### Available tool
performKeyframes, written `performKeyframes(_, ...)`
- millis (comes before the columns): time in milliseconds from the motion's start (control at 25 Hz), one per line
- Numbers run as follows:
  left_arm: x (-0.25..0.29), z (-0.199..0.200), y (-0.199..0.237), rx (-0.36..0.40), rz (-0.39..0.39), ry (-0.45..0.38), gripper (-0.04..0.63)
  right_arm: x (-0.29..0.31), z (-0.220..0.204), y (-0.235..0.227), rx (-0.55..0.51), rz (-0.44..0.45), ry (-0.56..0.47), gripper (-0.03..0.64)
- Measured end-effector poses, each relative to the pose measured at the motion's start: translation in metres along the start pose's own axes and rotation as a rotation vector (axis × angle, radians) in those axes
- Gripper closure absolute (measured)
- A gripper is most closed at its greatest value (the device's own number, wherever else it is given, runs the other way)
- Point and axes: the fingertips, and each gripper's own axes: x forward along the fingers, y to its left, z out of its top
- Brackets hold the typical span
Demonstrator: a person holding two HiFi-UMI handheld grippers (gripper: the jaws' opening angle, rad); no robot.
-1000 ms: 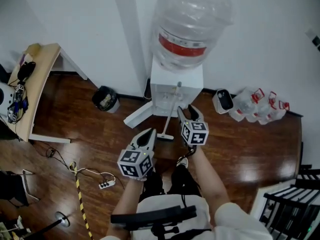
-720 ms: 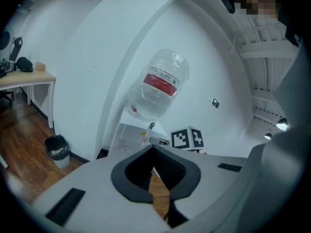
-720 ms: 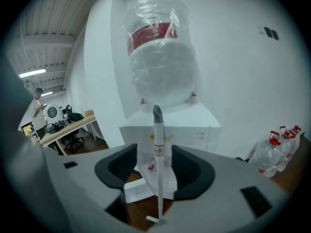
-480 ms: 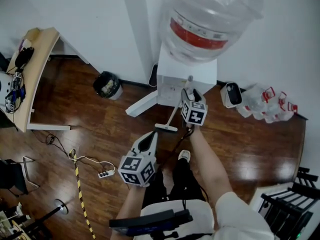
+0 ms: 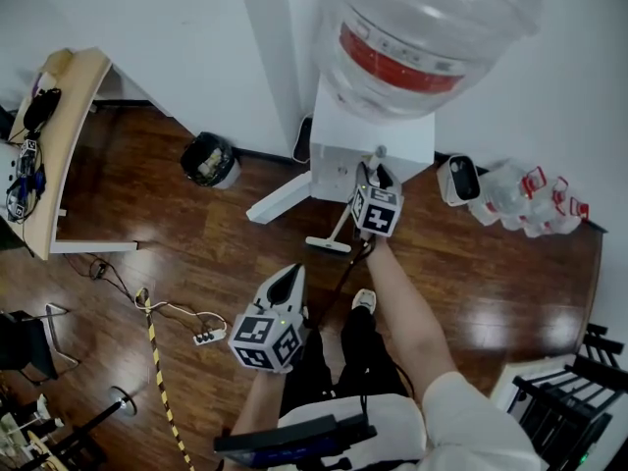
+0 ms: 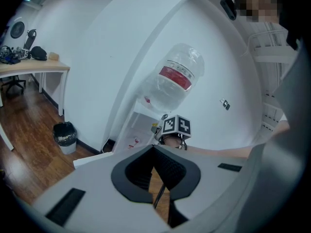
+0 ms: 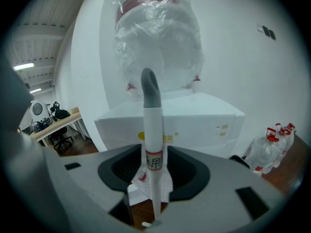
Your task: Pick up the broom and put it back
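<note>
The bottle atop the water dispenser is cut off by the top edge. Left of the dispenser, the table runs off-frame, its clutter too small to tell.

The right gripper reaches forward on an outstretched arm, its jaws closing with the broom handle between them. The left gripper hangs nearer the body, jaws together.

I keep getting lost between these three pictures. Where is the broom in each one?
Head view: the broom leans on the dispenser at centre, handle between the right gripper and its closing jaws.
Left gripper view: only its grey handle tip seems to peek out beside that gripper's marker cube, mid-picture.
Right gripper view: handle upright, dead centre, not yet pinched.
Shared landmark: the big water bottle, in all three.
</note>
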Motion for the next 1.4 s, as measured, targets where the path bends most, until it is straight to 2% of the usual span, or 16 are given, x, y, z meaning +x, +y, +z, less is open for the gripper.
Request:
performKeyframes(200,0.000,0.002,0.004,0.000,0.002,-0.001,0.601,0.003,0.001,0.001,-0.025,-0.016,-0.017,0.488)
performKeyframes(400,-0.005,0.002,0.002,0.005,-0.002,-0.003,0.601,-0.015,-0.005,0.007,-0.063,0.038,-0.028,0.491)
performKeyframes(640,-0.019,0.007,0.001,-0.002,0.004,-0.031,0.601,-0.068,-0.023,0.016,-0.078,0.090,-0.068,0.491)
performKeyframes(1000,-0.051,0.027,-0.015,0.025,-0.008,-0.093,0.601,-0.152,-0.049,0.028,-0.089,0.132,-0.041,0.492)
performKeyframes(1120,-0.065,0.031,-0.024,0.048,-0.012,-0.115,0.601,-0.184,-0.038,0.031,-0.120,0.148,-0.072,0.492)
performKeyframes(1400,-0.087,0.059,-0.045,0.116,-0.025,-0.187,0.601,-0.240,0.024,0.038,-0.192,0.193,-0.153,0.494)
